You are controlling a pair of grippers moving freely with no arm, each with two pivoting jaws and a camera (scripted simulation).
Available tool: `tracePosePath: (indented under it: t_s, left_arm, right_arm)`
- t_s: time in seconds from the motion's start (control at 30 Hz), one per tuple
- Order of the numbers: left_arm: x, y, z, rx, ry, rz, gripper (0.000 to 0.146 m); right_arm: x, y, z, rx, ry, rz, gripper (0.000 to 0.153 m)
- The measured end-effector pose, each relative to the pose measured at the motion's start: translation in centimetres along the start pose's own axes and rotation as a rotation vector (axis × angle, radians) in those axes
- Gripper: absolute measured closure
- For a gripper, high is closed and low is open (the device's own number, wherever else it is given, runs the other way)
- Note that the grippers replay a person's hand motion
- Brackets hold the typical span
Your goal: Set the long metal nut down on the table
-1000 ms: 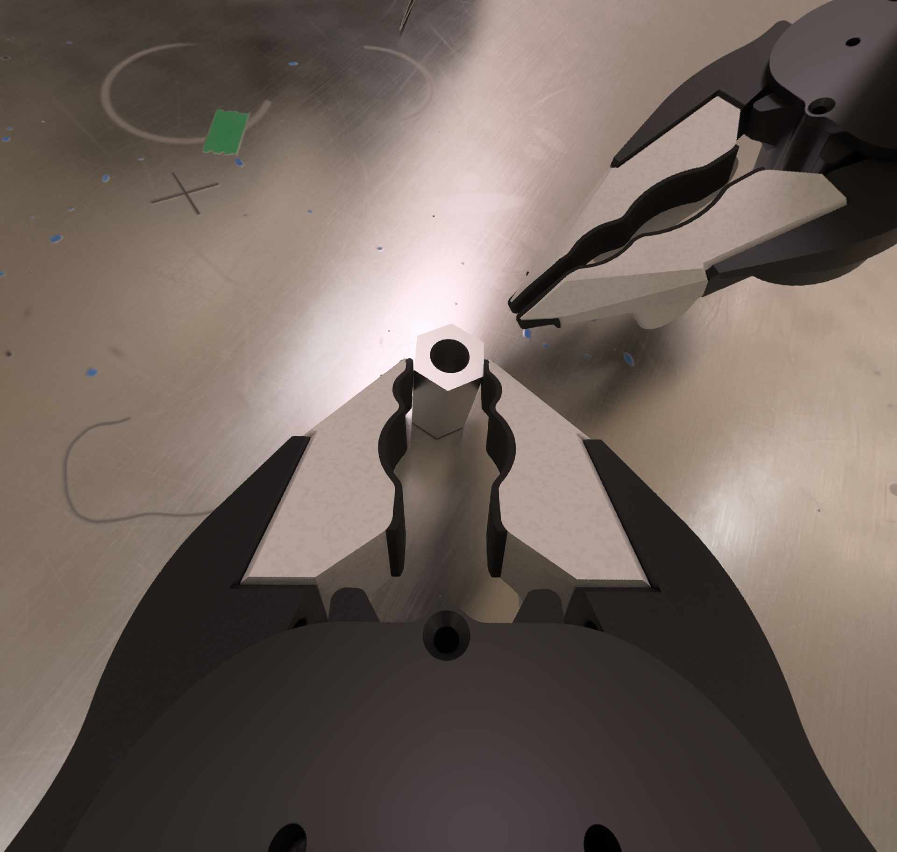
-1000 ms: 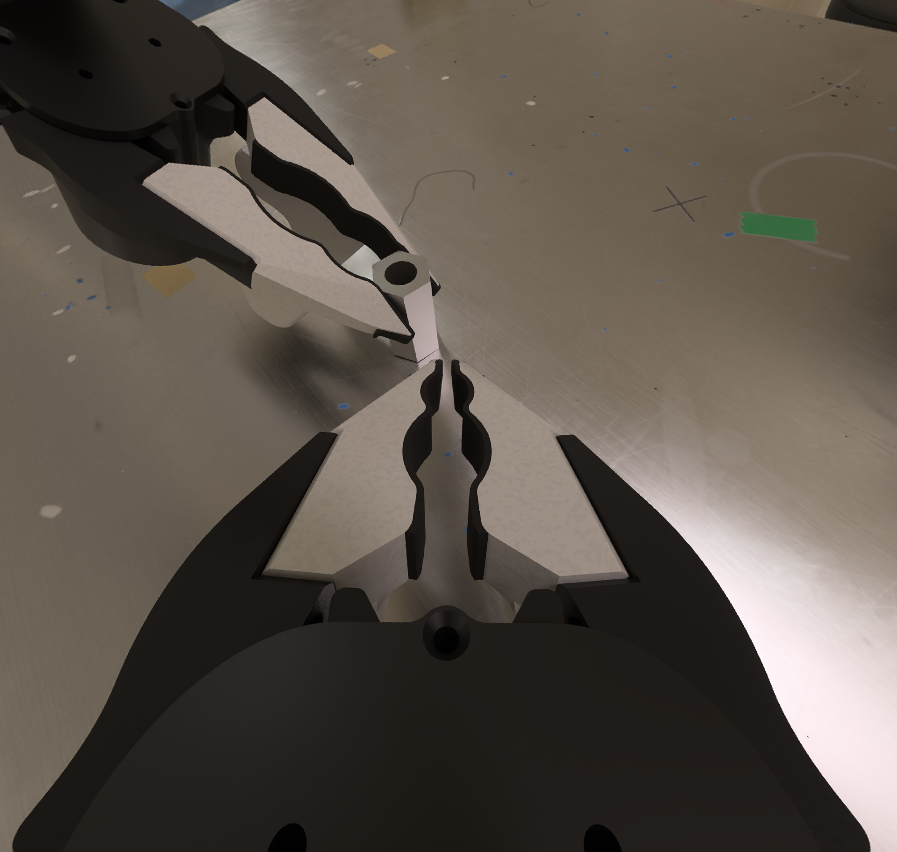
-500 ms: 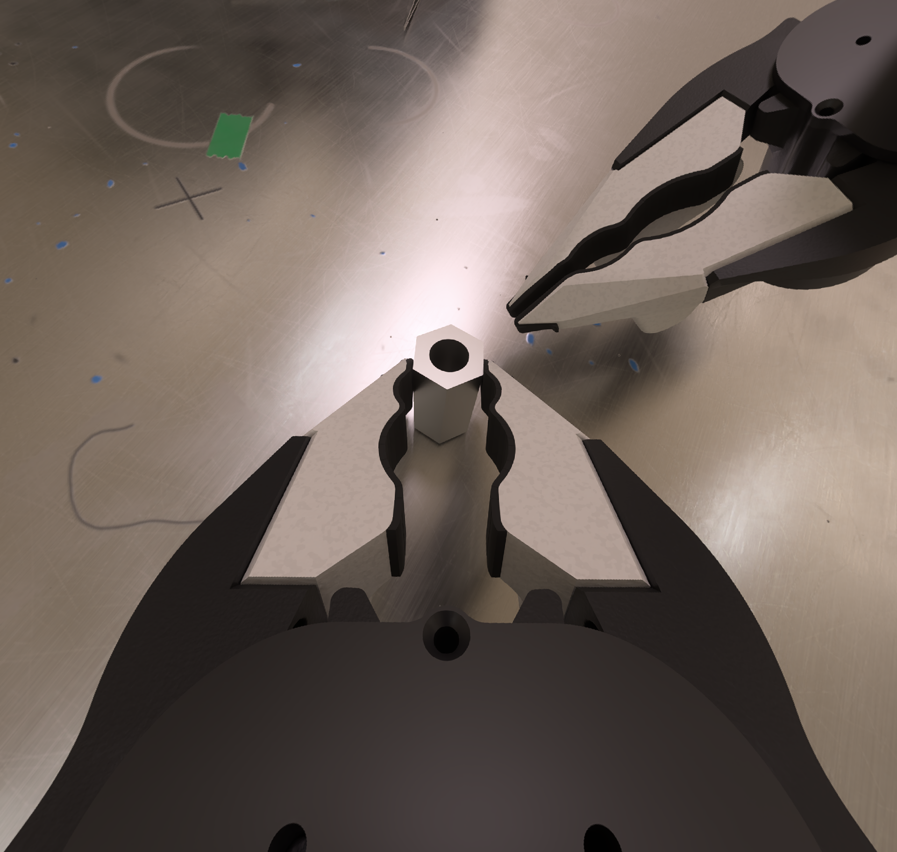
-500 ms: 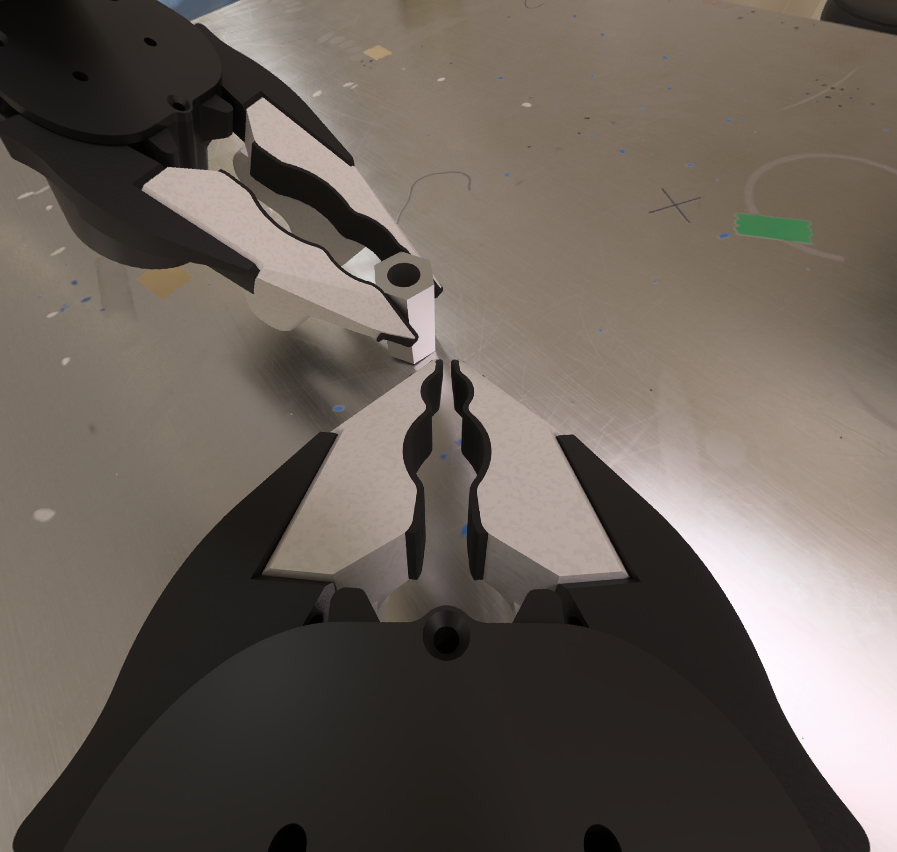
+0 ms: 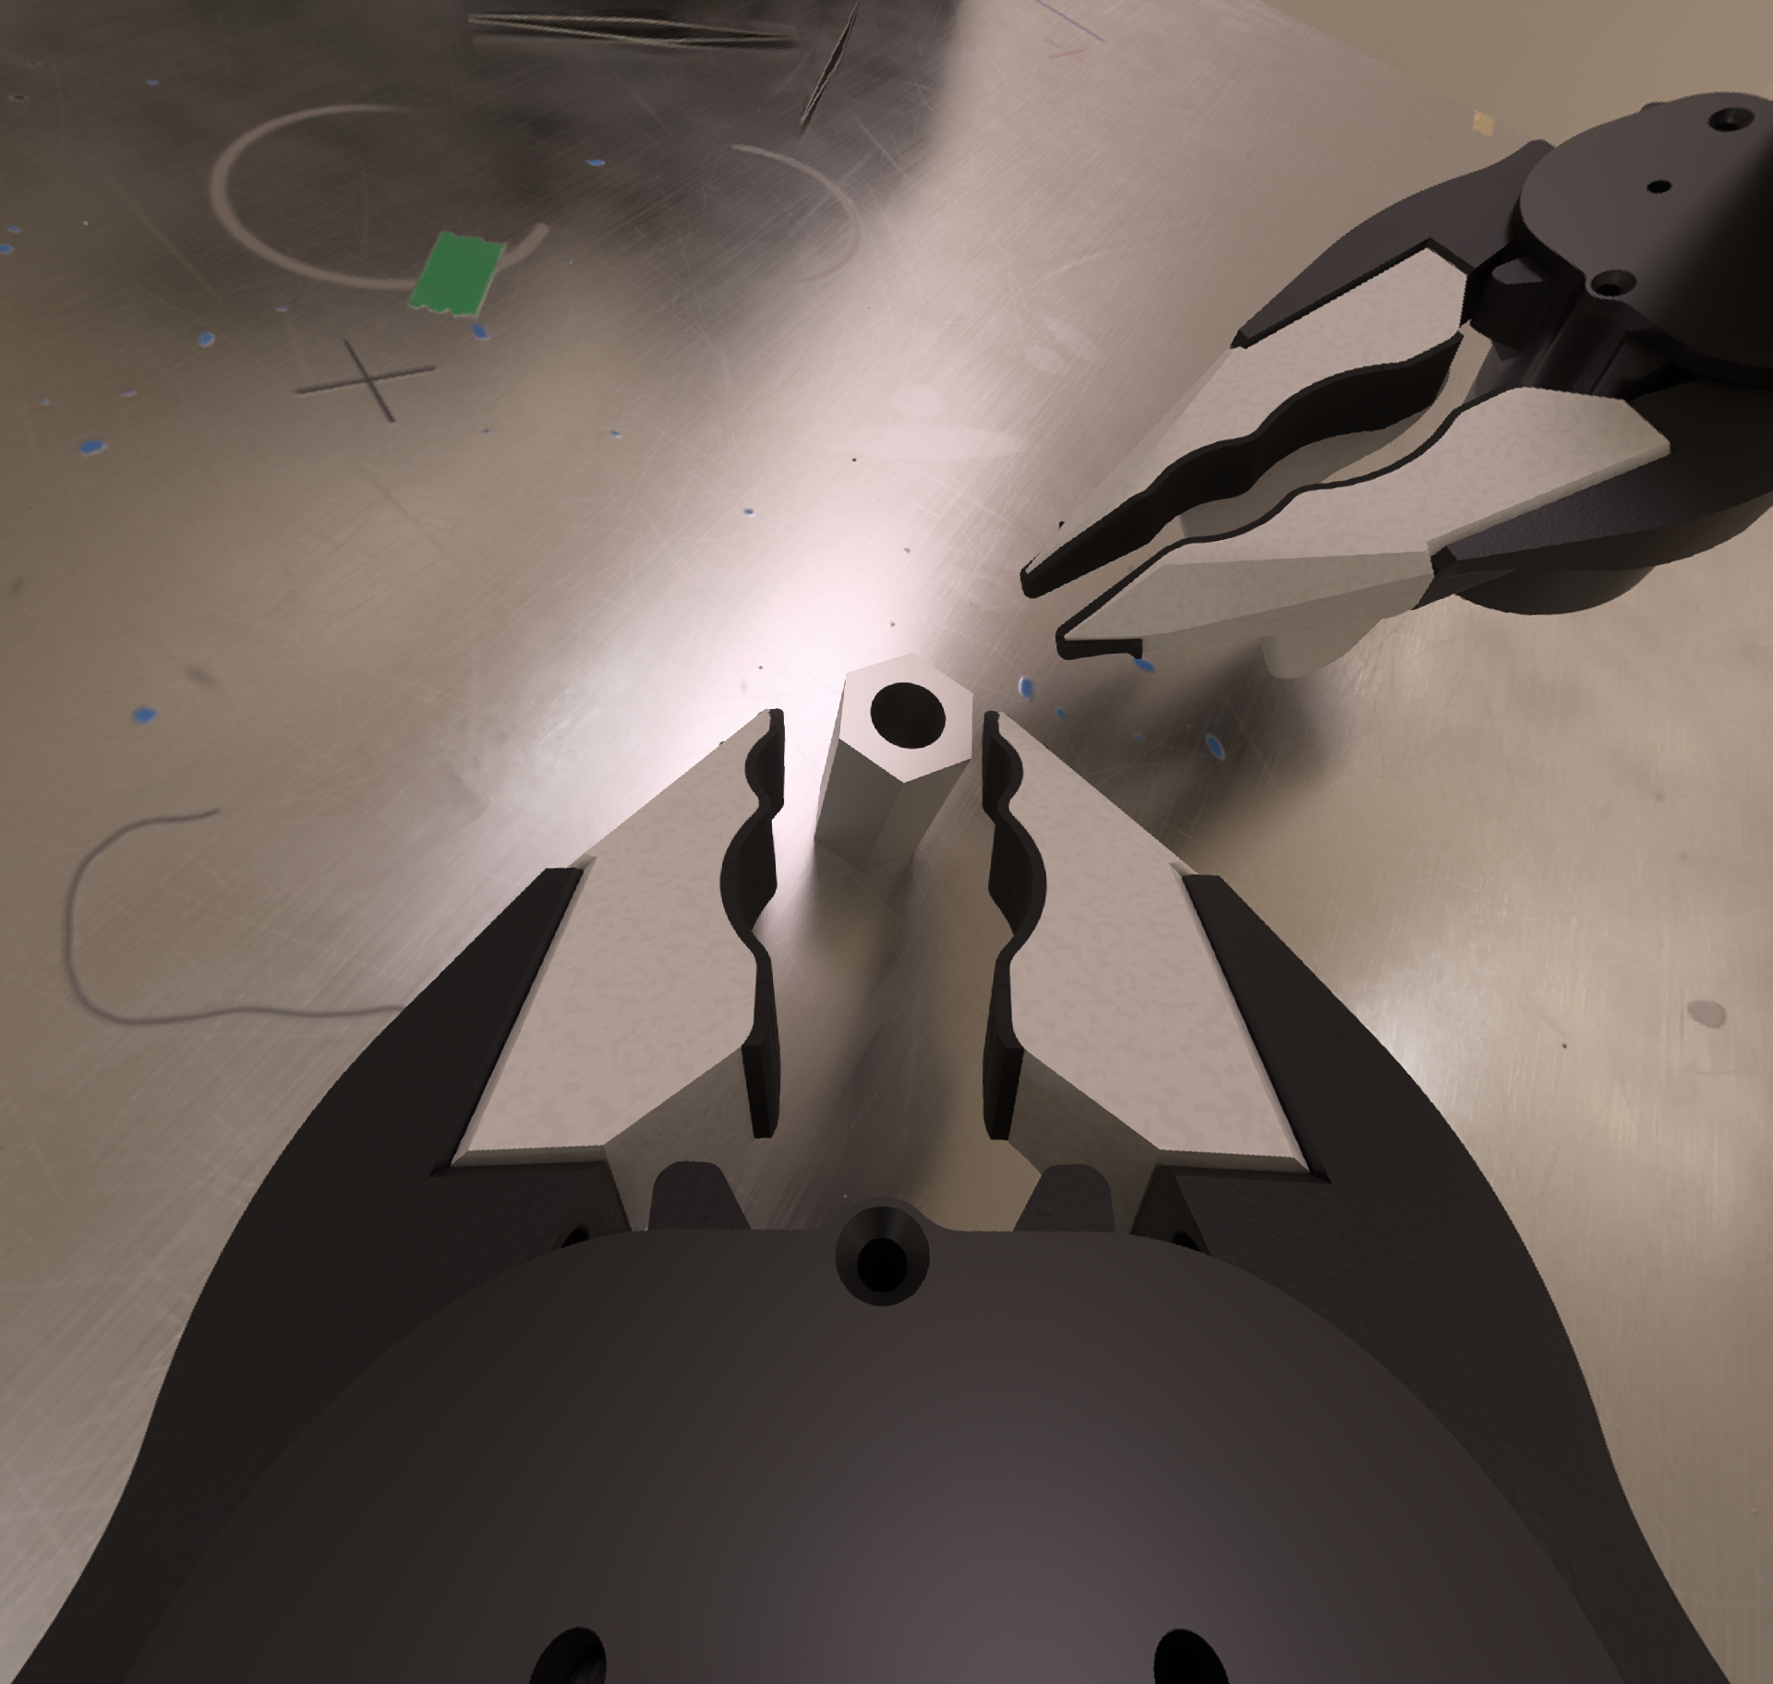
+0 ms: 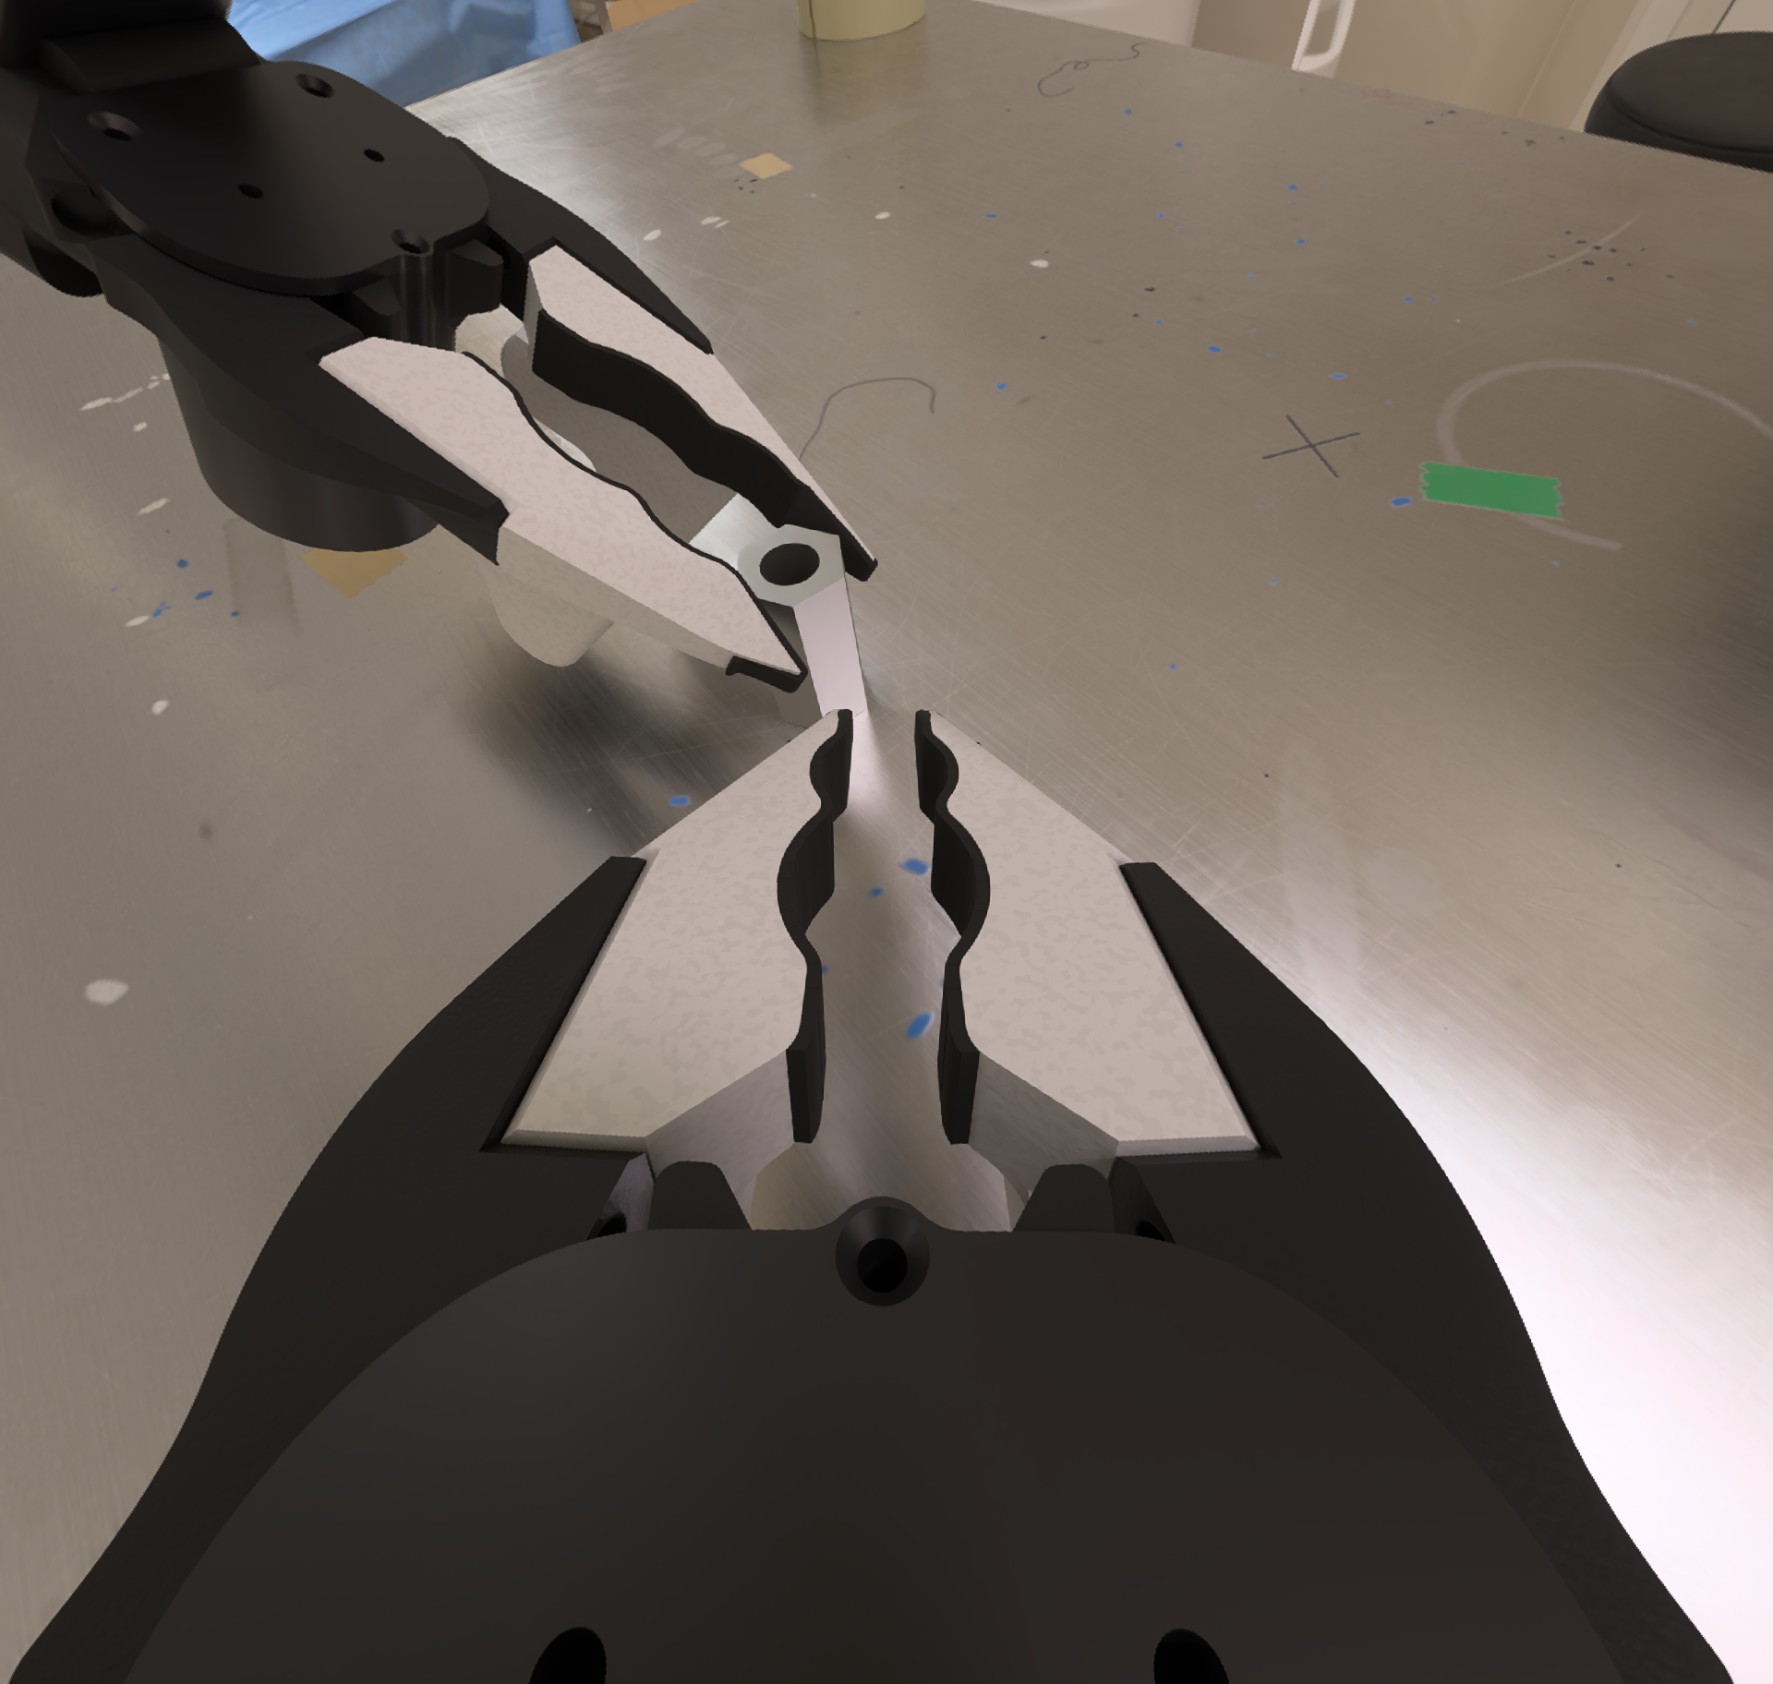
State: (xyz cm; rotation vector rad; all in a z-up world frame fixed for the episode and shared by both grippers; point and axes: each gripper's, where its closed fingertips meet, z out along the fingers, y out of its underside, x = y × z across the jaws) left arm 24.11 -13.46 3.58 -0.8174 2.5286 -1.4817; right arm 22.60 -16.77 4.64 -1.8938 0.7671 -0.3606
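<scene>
A long, pale grey metal hexagonal nut [image 5: 890, 765] with a round bore through its length is standing on end on the scratched, brushed-steel worktop [image 5: 1439, 1014], its top leaning slightly toward one o'clock in the left wrist view. The left claw [image 5: 881, 727], black-bodied with speckled white fingers and wavy dark pads, is sitting around the nut with its jaws parted. A slim gap is showing on each side, so the nut appears to be resting on its own, released.

The right claw [image 5: 1073, 616] is hanging at about two o'clock from the nut, near but not touching. Its jaws are narrowly parted and holding nothing. In the right wrist view, the nut [image 6: 815, 612] is standing just beyond the right claw's [image 6: 881, 717] tips at twelve o'clock, with the left claw [image 6: 825, 616] reaching in from ten o'clock.

Judging from this, the main risk is tipping. The nut is tall for its small footprint, so it is likely to topple easily. If the left claw pulls back at an angle, or lifts with one pad brushing a flat face, it could drag the nut over and send it rolling. The right claw, being so close, could also knock it if it drifts toward eight o'clock.

A strip of green tape [image 5: 457, 273], a pencilled cross [image 5: 366, 379] and a drawn ring [image 5: 288, 190] are lying well away at ten o'clock, clear of any danger.
</scene>
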Motion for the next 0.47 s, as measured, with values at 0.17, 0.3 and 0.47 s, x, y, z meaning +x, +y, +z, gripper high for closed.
tracePosePath:
  t_s: [0.17, 0.3, 0.47]
  left_arm:
    - [0.31, 0.13, -0.06, -0.002, 0.028, -0.010, 0.100]
    - [0.66, 0.17, -0.10, -0.002, 0.046, 0.002, 0.100]
    - [0.94, 0.11, -0.19, 0.007, 0.060, 0.016, 0.101]
  right_arm:
    - [-0.15, 0.21, 0.21, -0.018, -0.003, -0.011, 0.138]
    - [-0.23, 0.29, 0.27, -0.023, 0.002, -0.025, 0.139]
    - [-0.25, 0.29, 0.27, -0.023, 0.000, -0.024, 0.139]
